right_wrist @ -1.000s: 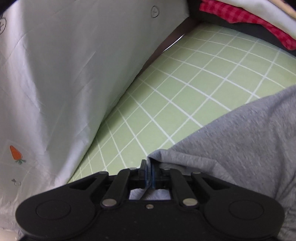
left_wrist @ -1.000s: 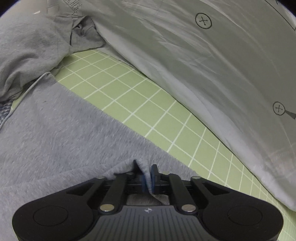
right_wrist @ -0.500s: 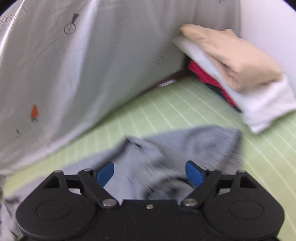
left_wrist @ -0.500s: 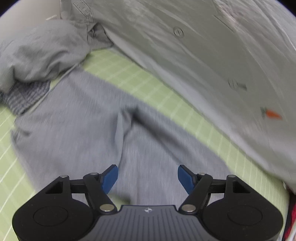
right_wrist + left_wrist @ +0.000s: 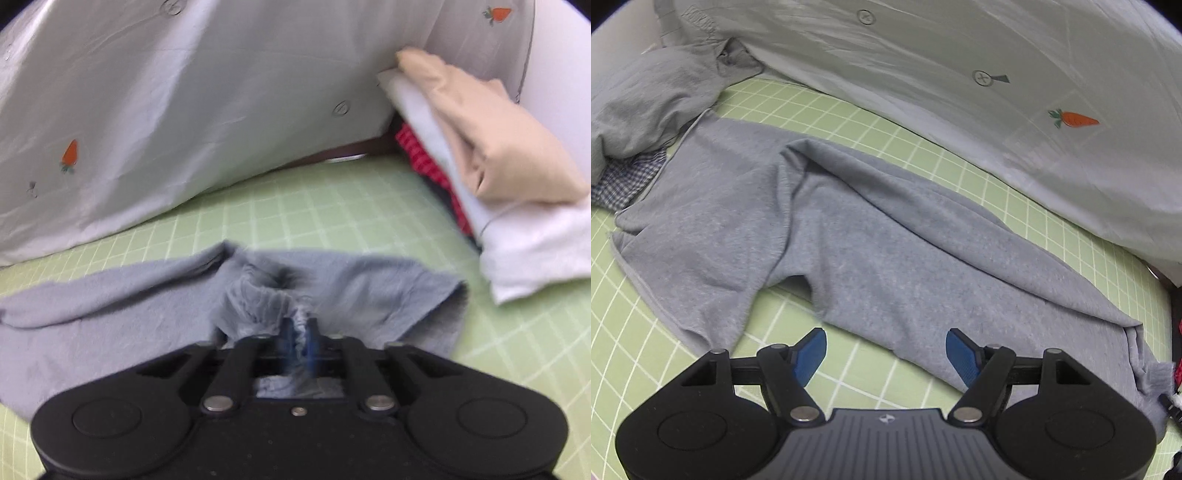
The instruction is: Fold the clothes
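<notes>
Sweatpants (image 5: pixel 871 236) of grey fleece are lying spread on the green grid mat (image 5: pixel 635 354), the right gripper (image 5: pixel 300 338) pinching their gathered waistband, while the left gripper (image 5: pixel 886 354) is hovering above them with jaws wide apart, holding nothing.

Grey garment (image 5: pixel 886 236) on a light-green white-gridded mat (image 5: pixel 857 122); pale sheet (image 5: pixel 960 66) printed with orange carrots (image 5: pixel 1075 119).
</notes>
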Available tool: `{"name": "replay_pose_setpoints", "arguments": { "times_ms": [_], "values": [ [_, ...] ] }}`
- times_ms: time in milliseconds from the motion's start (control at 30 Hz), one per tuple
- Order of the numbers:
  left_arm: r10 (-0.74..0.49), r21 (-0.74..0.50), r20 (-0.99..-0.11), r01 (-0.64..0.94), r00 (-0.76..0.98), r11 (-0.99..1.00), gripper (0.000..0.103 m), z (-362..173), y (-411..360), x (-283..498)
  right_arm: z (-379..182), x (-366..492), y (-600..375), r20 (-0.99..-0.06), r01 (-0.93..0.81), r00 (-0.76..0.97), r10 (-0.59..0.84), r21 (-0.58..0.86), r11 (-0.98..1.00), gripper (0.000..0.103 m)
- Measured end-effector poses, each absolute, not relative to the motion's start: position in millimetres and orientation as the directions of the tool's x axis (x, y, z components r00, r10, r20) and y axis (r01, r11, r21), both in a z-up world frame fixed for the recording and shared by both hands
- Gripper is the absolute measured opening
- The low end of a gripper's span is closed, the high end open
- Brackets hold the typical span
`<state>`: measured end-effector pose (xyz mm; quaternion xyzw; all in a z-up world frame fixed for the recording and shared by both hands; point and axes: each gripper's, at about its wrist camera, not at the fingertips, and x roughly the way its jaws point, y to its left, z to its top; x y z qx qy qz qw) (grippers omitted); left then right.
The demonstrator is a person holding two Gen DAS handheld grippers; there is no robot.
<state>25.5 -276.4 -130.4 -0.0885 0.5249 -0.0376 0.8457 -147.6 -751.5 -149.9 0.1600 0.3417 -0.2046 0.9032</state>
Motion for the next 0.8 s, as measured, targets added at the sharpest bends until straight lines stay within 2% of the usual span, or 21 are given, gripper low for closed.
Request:
{"name": "replay_pose_setpoints", "arguments": {
  "times_ms": [133, 167, 233, 300, 400, 567, 733, 767, 800],
  "values": [
    [-0.147, -0.163, -0.88, 0.003, 0.453, 0.987, 0.072, -130.2, -288.5, 28.9, -148.5, -165.2, -816.1, -0.667, 0.7, 0.627, -0.404, 0.254, 0.667, 0.007],
    [-0.148, -0.164, -0.882, 0.001, 0.447, 0.986, 0.072, -131.8, -289.1, 29.8, -152.5, -168.7, -829.8, -0.686, 0.739, 0.598, -0.415, 0.271, 0.616, 0.011],
    [-0.15, -0.168, -0.888, -0.003, 0.435, 0.986, 0.072, -135.3, -290.1, 31.5, -158.7, -173.1, -841.4, -0.727, 0.801, 0.523, -0.444, 0.242, 0.548, 0.025],
    [-0.149, -0.172, -0.891, -0.016, 0.429, 0.985, 0.072, -137.5, -288.0, 31.8, -158.9, -181.6, -836.0, -0.731, 0.834, 0.476, -0.49, 0.198, 0.515, 0.06],
    [-0.146, -0.176, -0.895, -0.031, 0.42, 0.984, 0.072, -139.6, -284.0, 32.2, -158.7, -200.8, -815.6, -0.724, 0.851, 0.465, -0.509, 0.205, 0.484, 0.085],
    [-0.16, -0.19, -0.897, -0.032, 0.413, 0.981, 0.072, -137.7, -281.7, 31.3, -180.3, -220.5, -789.1, -0.78, 0.869, 0.466, -0.419, 0.313, 0.384, 0.09],
    [-0.176, -0.195, -0.886, -0.001, 0.428, 0.981, 0.072, -126.7, -282.5, 23.7, -193.4, -213.2, -774.5, -0.769, 0.849, 0.512, -0.383, 0.385, 0.363, 0.091],
    [-0.175, -0.194, -0.883, 0.0, 0.435, 0.981, 0.072, -123.6, -281.1, 20.8, -193.7, -210.0, -773.3, -0.768, 0.845, 0.514, -0.382, 0.377, 0.379, 0.086],
    [-0.174, -0.195, -0.881, -0.003, 0.44, 0.981, 0.072, -120.7, -279.0, 17.6, -193.7, -207.8, -772.3, -0.767, 0.842, 0.515, -0.383, 0.371, 0.391, 0.076]
  ]
}}
